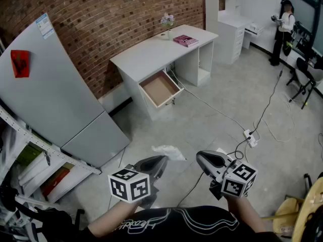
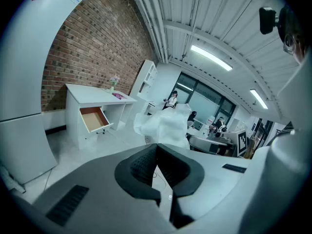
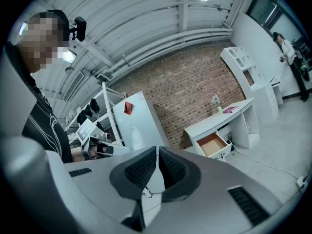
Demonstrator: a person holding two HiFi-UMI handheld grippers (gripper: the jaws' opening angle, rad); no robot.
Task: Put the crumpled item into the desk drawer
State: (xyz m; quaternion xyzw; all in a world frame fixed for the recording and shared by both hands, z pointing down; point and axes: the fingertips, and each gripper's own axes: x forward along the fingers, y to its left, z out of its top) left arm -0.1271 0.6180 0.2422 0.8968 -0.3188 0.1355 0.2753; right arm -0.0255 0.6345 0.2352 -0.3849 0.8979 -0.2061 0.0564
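Observation:
The crumpled white item point(image 1: 169, 152) sticks out from the tip of my left gripper point(image 1: 160, 160), low in the head view, above the grey floor. In the left gripper view the crumpled item point(image 2: 165, 126) rises just past the closed jaw tips of the left gripper point(image 2: 157, 145), pinched there. My right gripper point(image 1: 201, 158) hovers beside it to the right, shut with nothing in it; in the right gripper view its pads meet at the right gripper's tips point(image 3: 157, 149). The white desk point(image 1: 146, 52) stands far ahead by the brick wall, its drawer point(image 1: 160, 88) pulled open and showing a bare brown bottom.
A grey fridge point(image 1: 50, 95) leans along the left, with a shelf rack point(image 1: 30, 160) below it. A pink book point(image 1: 185, 40) and a flower vase point(image 1: 167, 21) sit on the desk. A cable and power strip point(image 1: 250, 137) lie on the floor. A person point(image 1: 283, 29) stands far right.

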